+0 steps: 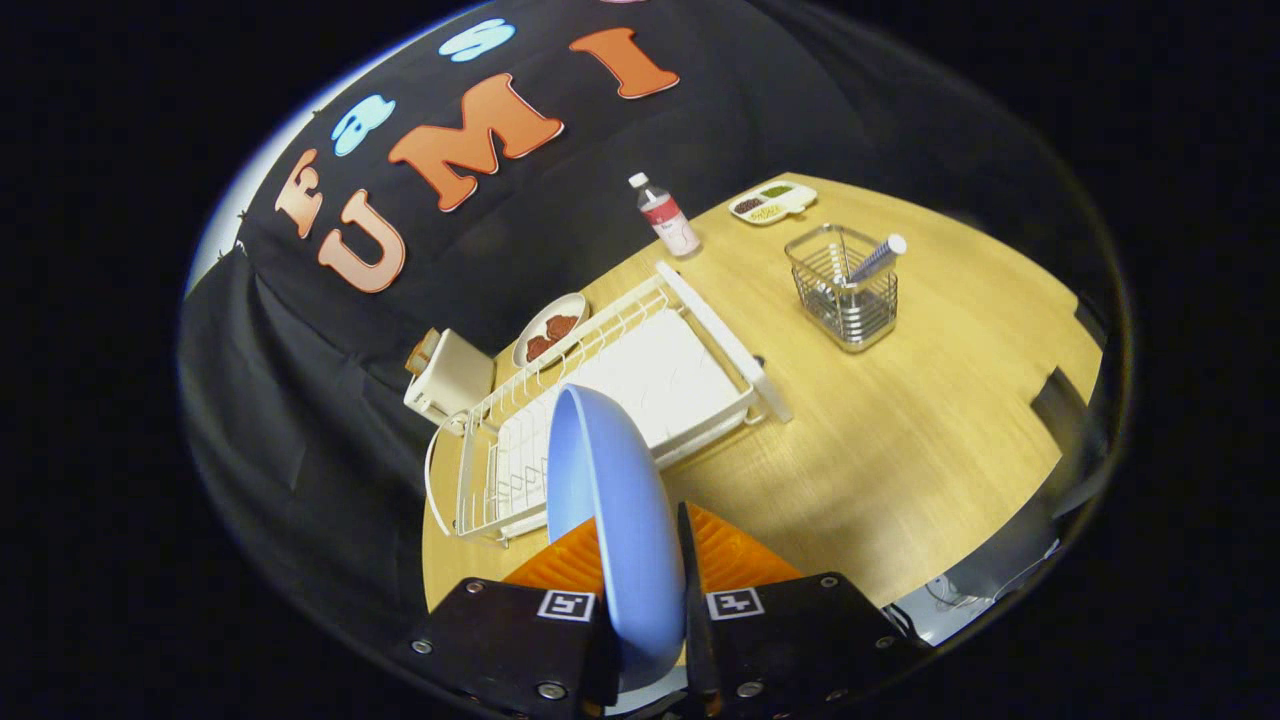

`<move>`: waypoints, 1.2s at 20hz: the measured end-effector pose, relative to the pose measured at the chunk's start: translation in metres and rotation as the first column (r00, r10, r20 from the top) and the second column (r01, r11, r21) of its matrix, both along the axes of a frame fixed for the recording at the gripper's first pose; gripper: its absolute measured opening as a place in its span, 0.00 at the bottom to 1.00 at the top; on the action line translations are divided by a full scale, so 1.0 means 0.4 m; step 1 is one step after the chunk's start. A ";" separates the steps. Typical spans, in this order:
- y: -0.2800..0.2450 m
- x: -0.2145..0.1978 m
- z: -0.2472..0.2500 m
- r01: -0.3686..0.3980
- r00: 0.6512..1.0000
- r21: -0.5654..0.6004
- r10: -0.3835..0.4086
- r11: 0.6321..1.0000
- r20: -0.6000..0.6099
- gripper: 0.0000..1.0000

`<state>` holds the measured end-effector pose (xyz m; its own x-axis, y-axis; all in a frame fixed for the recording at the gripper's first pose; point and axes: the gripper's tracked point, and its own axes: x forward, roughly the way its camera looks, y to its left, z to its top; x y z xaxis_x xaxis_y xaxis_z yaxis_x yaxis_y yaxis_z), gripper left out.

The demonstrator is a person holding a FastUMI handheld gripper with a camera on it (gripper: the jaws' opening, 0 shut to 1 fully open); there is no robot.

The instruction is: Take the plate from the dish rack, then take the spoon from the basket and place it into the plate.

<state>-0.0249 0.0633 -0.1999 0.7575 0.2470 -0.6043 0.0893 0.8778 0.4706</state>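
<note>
So the gripper (645, 600) is clamped on the blue plate (610, 510), holding it on edge between both fingers just above the white dish rack (600, 400), probably because that's how it stood there, while the spoon (878, 258) waits in the wire basket (845, 290) farther across the surface (900, 430).

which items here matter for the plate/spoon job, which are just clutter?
Job: blue plate, gripped edge-on between the fingers; white dish rack; wire basket; spoon standing in it.
Clutter: bottle; snack tray; dish of food; toaster.
</note>
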 end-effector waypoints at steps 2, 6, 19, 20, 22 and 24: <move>0.020 -0.022 -0.048 -0.016 0.999 0.048 0.018 0.999 -0.041 0.26; 0.054 -0.021 -0.116 -0.033 0.994 0.132 0.046 0.991 -0.095 0.26; 0.026 -0.037 -0.165 -0.001 0.980 0.107 0.022 0.994 -0.195 0.42; 0.006 -0.035 -0.160 0.005 0.982 0.091 0.012 0.996 -0.189 0.48; -0.029 -0.030 -0.142 0.021 0.985 0.071 -0.008 0.997 -0.174 0.58; -0.072 -0.023 -0.130 0.040 0.987 0.028 -0.035 0.999 -0.156 0.69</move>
<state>-0.0340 0.0346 -0.2518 0.6643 0.2407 -0.7077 0.1959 0.8576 0.4756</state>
